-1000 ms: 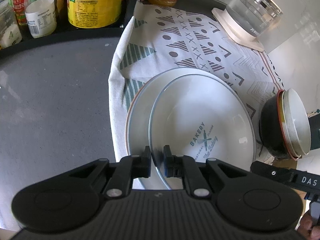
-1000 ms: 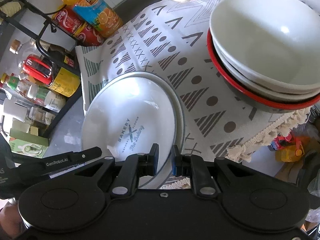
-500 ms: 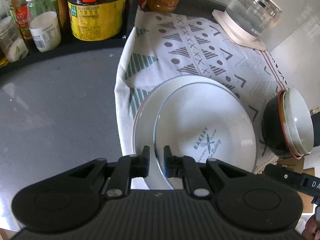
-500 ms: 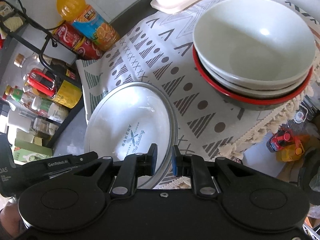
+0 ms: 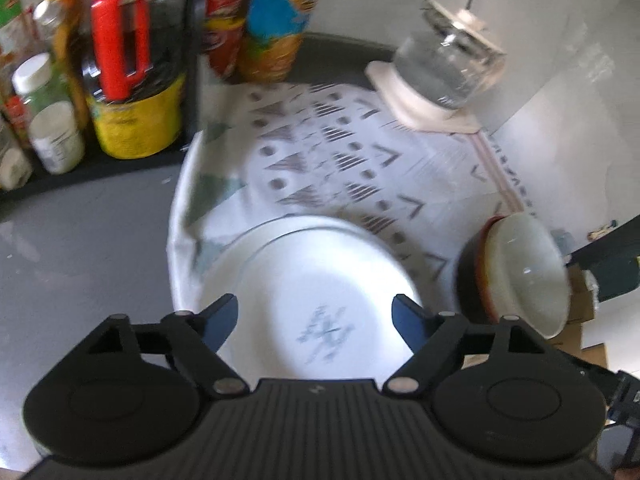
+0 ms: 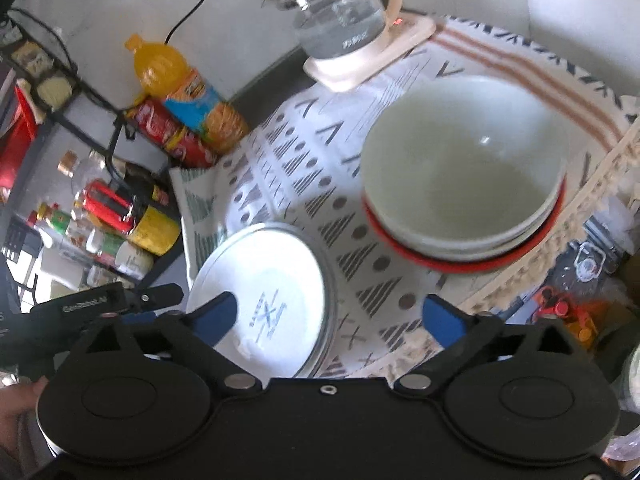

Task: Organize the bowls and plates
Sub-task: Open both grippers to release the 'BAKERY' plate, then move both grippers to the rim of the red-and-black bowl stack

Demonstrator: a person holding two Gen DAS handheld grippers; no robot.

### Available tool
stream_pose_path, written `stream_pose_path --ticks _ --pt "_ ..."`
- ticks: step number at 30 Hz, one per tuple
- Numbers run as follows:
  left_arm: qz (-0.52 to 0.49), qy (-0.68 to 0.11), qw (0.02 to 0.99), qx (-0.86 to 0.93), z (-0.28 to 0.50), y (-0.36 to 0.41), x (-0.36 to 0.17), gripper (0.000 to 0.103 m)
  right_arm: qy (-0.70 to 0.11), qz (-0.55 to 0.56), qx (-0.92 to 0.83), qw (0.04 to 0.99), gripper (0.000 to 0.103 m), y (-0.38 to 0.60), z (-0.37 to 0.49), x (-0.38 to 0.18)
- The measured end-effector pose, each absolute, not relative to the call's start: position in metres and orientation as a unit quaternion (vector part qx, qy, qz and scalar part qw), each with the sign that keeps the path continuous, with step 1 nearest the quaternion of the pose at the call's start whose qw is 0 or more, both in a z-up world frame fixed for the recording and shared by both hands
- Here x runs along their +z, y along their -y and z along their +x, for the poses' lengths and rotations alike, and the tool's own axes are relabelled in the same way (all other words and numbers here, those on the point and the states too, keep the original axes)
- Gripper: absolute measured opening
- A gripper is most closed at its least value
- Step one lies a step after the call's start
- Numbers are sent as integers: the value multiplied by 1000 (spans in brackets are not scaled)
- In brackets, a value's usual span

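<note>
A white plate with a blue print lies on a larger white plate on the patterned cloth. My left gripper hovers above the plates; its jaws are opening and its blue pads touch nothing. In the right wrist view the printed plate lies at lower left, beside a stack of pale bowls in a red-rimmed bowl. My right gripper hangs over the cloth and the plate's edge, jaws opening wide, nothing held. The bowl stack also shows at the right of the left wrist view.
A glass kettle on a cream base stands at the back of the cloth. A black rack with sauce bottles and an orange drink bottle line the left. Grey countertop lies left of the cloth. The cloth's fringed edge hangs at right.
Both grippers were shut on the printed plate's rim; now both have let go, opened wide and risen away. The plate rests on the larger plate.
</note>
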State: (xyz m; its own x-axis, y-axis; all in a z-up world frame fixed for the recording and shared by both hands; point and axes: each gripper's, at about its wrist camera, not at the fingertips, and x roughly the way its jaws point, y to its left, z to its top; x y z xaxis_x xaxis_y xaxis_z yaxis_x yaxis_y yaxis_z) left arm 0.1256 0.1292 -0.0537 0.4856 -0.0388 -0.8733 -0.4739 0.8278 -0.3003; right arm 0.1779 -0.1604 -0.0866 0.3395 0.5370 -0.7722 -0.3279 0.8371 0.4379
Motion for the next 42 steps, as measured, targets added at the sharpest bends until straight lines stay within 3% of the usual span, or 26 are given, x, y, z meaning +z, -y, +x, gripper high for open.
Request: stream_pose_path --ticks 25,29,33,39,42 --pt "-304 -485 812 119 220 -16 -72 85 -509 90 257 817 102 259 279 -97" --pt "-317 -486 805 127 228 -8 -82 83 -521 81 268 807 86 262 296 -108" --pt "-328 -486 797 145 233 -3 -92 82 -532 70 279 796 85 262 310 -117" --pt "-348 -487 784 166 237 0 -107 76 -545 53 297 782 85 256 327 -127" --pt "-361 -488 776 172 239 0 -114 64 -550 47 302 777 82 252 333 -132"
